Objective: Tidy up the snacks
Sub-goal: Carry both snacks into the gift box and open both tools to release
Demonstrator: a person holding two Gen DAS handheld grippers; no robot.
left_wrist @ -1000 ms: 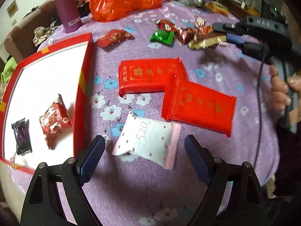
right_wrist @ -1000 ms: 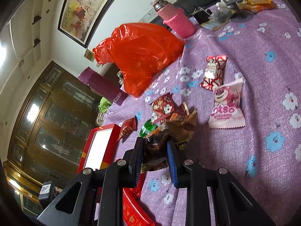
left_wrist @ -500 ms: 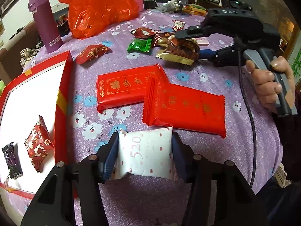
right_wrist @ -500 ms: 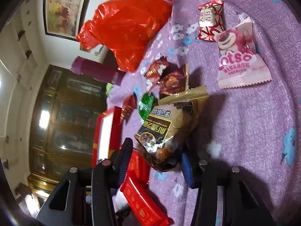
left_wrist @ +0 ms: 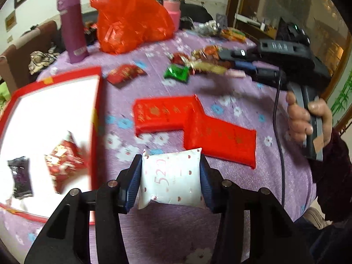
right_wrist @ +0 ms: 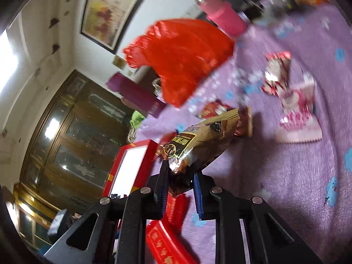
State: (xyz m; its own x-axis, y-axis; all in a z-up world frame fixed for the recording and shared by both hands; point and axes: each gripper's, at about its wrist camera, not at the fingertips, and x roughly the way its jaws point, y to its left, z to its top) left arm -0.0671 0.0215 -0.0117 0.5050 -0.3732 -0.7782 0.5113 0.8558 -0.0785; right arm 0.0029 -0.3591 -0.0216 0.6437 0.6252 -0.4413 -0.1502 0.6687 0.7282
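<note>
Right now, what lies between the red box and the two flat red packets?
Only bare floral tablecloth between the red box and the red packets, seen in the left wrist view.

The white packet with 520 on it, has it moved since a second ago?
Yes. The white packet lay loose near the red box; now the left gripper, whose jaws have just been closing, pinches it.
</note>
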